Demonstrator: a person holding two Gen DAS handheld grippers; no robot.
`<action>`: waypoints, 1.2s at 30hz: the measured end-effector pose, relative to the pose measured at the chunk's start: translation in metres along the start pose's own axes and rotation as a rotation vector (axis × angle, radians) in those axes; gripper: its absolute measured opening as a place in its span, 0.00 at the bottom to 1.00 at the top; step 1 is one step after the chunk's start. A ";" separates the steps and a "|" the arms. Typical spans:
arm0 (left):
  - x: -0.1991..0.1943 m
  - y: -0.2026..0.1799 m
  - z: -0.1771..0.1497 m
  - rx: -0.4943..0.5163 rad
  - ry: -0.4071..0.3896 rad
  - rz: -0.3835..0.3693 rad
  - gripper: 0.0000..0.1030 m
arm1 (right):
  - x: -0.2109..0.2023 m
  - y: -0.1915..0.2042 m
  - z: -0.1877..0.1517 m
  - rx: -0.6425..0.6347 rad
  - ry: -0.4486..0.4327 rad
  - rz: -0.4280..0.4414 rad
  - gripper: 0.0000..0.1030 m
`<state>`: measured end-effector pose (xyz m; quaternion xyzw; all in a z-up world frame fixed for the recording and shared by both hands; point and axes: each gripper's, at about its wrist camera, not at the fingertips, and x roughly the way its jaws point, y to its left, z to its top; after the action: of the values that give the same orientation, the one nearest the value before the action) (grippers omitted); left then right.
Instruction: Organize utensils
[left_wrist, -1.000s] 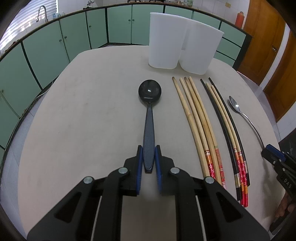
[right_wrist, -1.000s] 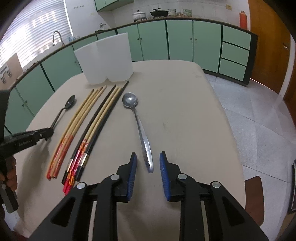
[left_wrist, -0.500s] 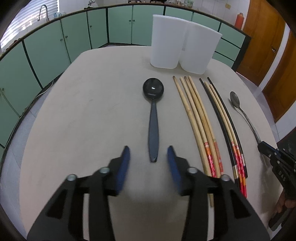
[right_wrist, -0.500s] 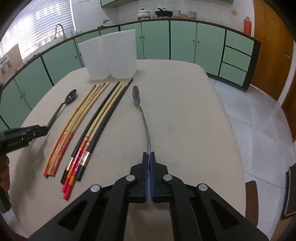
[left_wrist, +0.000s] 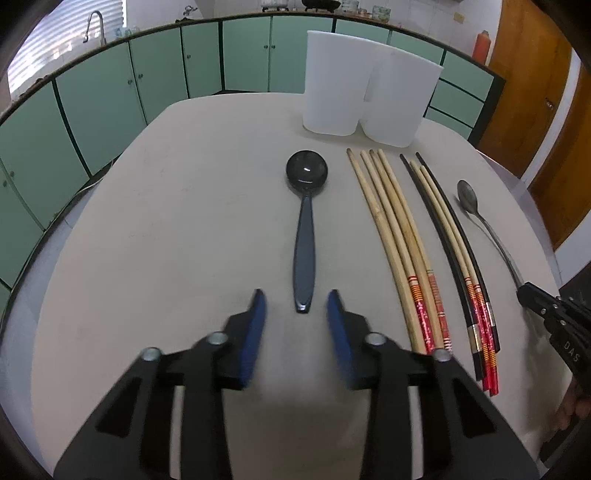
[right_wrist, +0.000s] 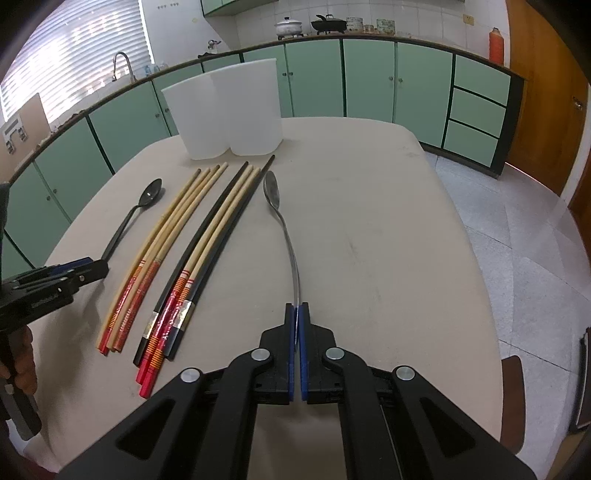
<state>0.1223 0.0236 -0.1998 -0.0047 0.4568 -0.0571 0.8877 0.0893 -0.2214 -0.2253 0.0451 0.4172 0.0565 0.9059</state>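
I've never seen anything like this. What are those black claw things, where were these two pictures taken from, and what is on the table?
The claws are two hand-held grippers, each worked by a person, with a wide-angle camera looking along its fingers. One picture comes from the left gripper, which is open and holds nothing; the black spoon lies on the table just ahead of it. The other comes from the right gripper, which is shut on the handle of the metal spoon. Between the spoons lie the bamboo chopsticks and a darker set of chopsticks. Two white bins stand side by side at the far end.
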 end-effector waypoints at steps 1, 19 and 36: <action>0.000 0.000 0.000 0.000 -0.001 0.000 0.18 | 0.000 0.000 0.000 0.000 -0.001 -0.001 0.02; -0.033 0.000 0.020 0.046 -0.076 -0.022 0.00 | -0.020 -0.001 0.017 -0.005 -0.044 0.011 0.02; 0.012 -0.003 0.016 -0.007 0.034 -0.014 0.36 | -0.011 0.001 0.011 0.003 -0.011 0.025 0.01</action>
<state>0.1414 0.0191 -0.2000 -0.0100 0.4719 -0.0619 0.8794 0.0909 -0.2220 -0.2098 0.0518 0.4117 0.0669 0.9074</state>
